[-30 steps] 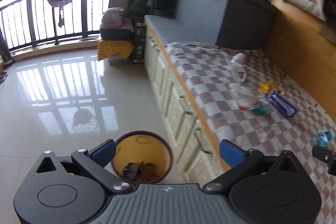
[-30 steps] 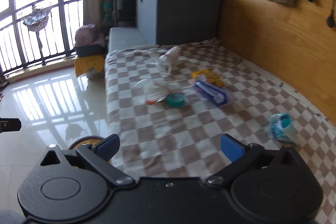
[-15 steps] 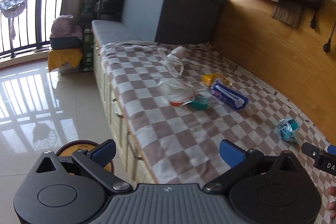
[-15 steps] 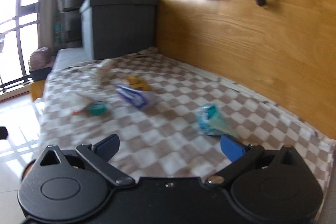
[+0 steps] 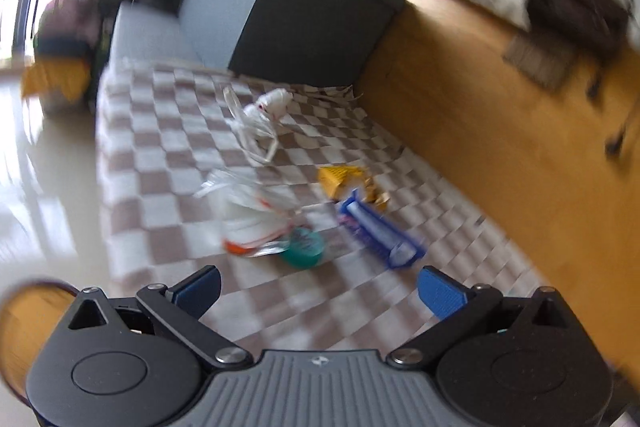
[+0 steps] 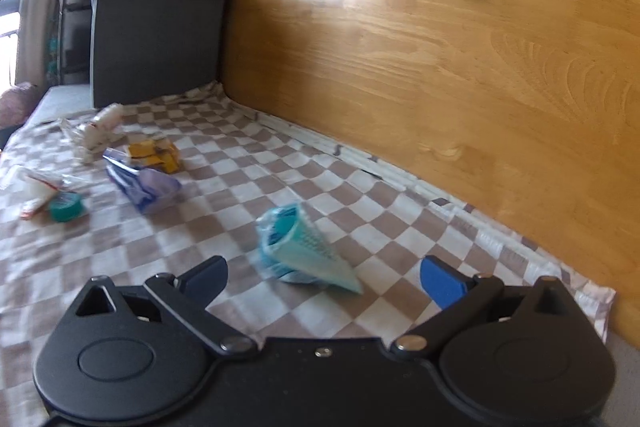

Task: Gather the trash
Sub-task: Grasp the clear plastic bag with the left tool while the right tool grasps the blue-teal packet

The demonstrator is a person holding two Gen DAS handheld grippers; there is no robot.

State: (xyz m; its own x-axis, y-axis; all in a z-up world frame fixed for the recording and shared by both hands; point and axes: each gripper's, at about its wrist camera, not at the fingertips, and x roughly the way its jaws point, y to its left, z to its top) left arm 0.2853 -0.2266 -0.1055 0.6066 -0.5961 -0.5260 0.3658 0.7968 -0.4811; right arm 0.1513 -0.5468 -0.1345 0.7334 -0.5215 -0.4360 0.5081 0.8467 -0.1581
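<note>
You are holding both grippers over a bed covered in a brown-and-white checkered sheet (image 6: 224, 187).

Left gripper (image 5: 318, 285): fingers are standing spread wide, grasping nothing. This view is motion-blurred. Just ahead of it, at 12 o'clock, a teal round lid (image 5: 302, 249) is lying against a crumpled white plastic bag (image 5: 252, 211) with orange print. At 1 o'clock a blue wrapper (image 5: 380, 231) is lying flat, and beyond it a yellow packet (image 5: 348, 181) is touching its far end. Further out at 12 o'clock a white knotted bag (image 5: 264, 115) is resting on the sheet. At 9 o'clock, low on the frame edge, the rim of an orange trash bin (image 5: 24, 311) is showing beside the bed.

Right gripper (image 6: 322, 275): fingers are likewise spread wide and empty. A light-blue crumpled wrapper (image 6: 304, 247) is lying on the sheet between the two fingers in the view, just ahead of them; contact cannot be told. At 10 o'clock the blue wrapper (image 6: 142, 185), yellow packet (image 6: 154, 151) and teal lid (image 6: 66, 207) are lying well apart from it. A wooden wall panel (image 6: 440, 67) is running along the bed from 12 to 3 o'clock, and a dark storage box (image 6: 156, 39) is standing at the bed's far end.
</note>
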